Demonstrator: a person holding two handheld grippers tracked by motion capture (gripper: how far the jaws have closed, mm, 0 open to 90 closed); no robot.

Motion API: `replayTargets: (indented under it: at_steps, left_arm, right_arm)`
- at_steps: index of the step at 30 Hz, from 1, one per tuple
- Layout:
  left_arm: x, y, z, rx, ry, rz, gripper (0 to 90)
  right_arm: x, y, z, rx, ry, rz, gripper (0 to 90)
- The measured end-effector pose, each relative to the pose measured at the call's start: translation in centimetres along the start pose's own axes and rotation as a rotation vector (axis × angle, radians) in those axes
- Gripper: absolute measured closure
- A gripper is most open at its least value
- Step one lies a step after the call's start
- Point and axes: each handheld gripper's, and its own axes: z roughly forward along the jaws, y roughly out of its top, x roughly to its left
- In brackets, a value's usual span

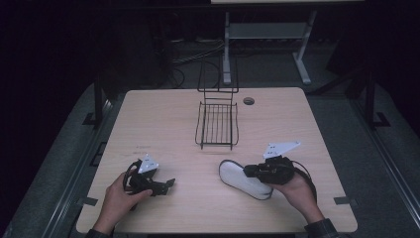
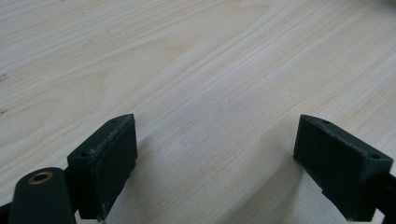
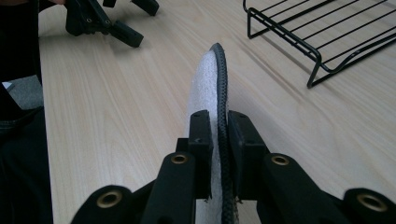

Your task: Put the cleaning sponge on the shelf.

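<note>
Slipper (image 1: 245, 179): white, fuzzy, with a dark stitched edge; lies on the near right part of the surface, just in front of the wire rack and apart from it; toe end points toward the left hand-held gripper.
Slipper up close (image 3: 212, 88): seen edge-on in the right gripper view, white pile on one side, dark braided rim on the other, far end resting on the wood.
Right hand-held gripper (image 1: 253, 171): held in the right hand (image 1: 297, 188) at the near right; clamped on the near end of the slipper.
Right pads (image 3: 201, 135): pressed against both sides of the slipper's edge, the rim pinched between them.
Left hand-held gripper (image 1: 166, 184): held in the left hand (image 1: 119, 198) at the near left, low on the surface; well apart from the slipper.
Left jaws: spread wide in the left gripper view, bare wood between the two black pads (image 2: 105, 163), nothing held.
Wire rack (image 1: 218, 124): black, tray-shaped with a tall upright back; stands at the middle of the surface toward the far edge; corner (image 3: 322, 42) visible in the right gripper view, near the slipper but not touching.
Surface (image 1: 163, 124): light wood grain; small round hole (image 1: 248, 100) near the far edge.
Writing: no readable brand or label on the slipper, rack or grippers; a faint small mark (image 1: 143, 147) on the wood at the left, too small to read.
</note>
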Motion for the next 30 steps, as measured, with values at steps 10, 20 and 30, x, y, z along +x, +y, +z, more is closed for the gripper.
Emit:
replayTargets:
  at_steps: [10,20,30]
  left_arm:
    - [0.0,0.0,0.0,0.000,0.000,0.000,12.6]
    - [0.0,0.0,0.0,0.000,0.000,0.000,12.6]
    - [0.0,0.0,0.0,-0.003,0.000,-0.004,12.6]
  right_arm:
    - [-0.3,0.2,-0.7,-0.031,-0.015,0.014,81.4]
    - [-1.4,0.7,-1.9,-0.068,-0.069,0.032,81.7]
    - [-2.8,1.2,-2.7,-0.106,-0.088,0.068,81.8]
